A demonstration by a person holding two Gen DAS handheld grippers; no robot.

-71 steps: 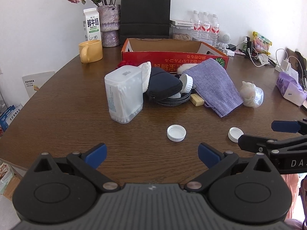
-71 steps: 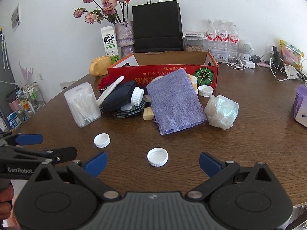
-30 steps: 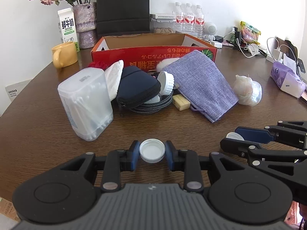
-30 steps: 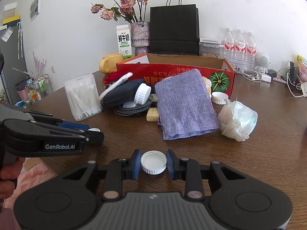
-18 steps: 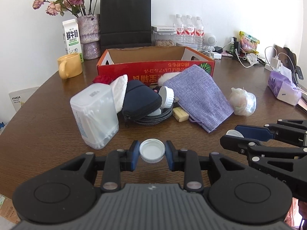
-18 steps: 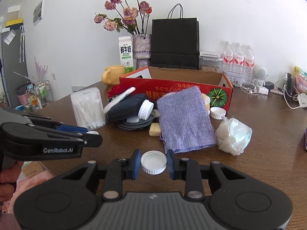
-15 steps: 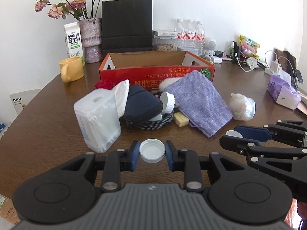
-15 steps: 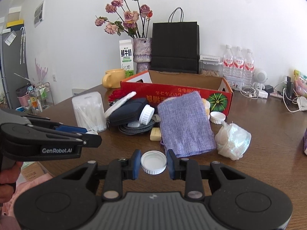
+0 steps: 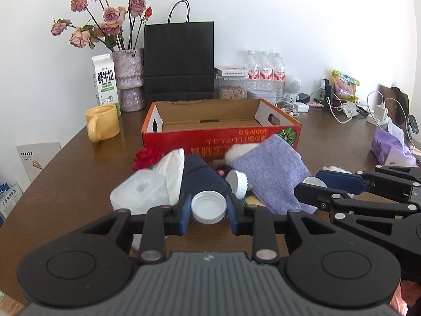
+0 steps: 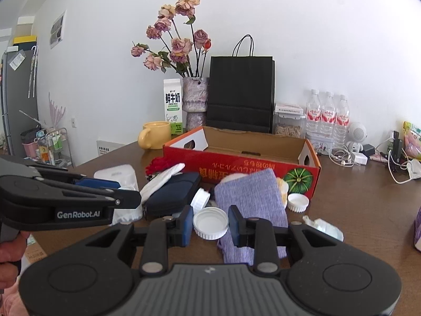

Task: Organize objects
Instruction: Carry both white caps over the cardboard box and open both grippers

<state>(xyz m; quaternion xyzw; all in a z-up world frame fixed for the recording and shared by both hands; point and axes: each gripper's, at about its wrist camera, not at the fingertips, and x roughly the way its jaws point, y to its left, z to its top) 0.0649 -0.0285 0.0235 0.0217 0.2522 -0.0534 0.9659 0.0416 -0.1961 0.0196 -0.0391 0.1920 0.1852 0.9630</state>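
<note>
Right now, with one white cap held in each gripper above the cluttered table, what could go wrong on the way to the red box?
1. Each white cap is pinched only at its rim by the fingers, so it may slip or pop out.
2. The left gripper and right gripper are close together; they may collide.
3. The red box lies behind the purple pouch and the cotton swab container; a low path could knock them.

Bright, even daylight fills both fisheye views, washing the white wall (image 9: 289,26) pale and laying a soft sheen on the brown surface (image 10: 368,197), while straight lines bow toward the dark, vignetted corners and focus stays crisp.
</note>
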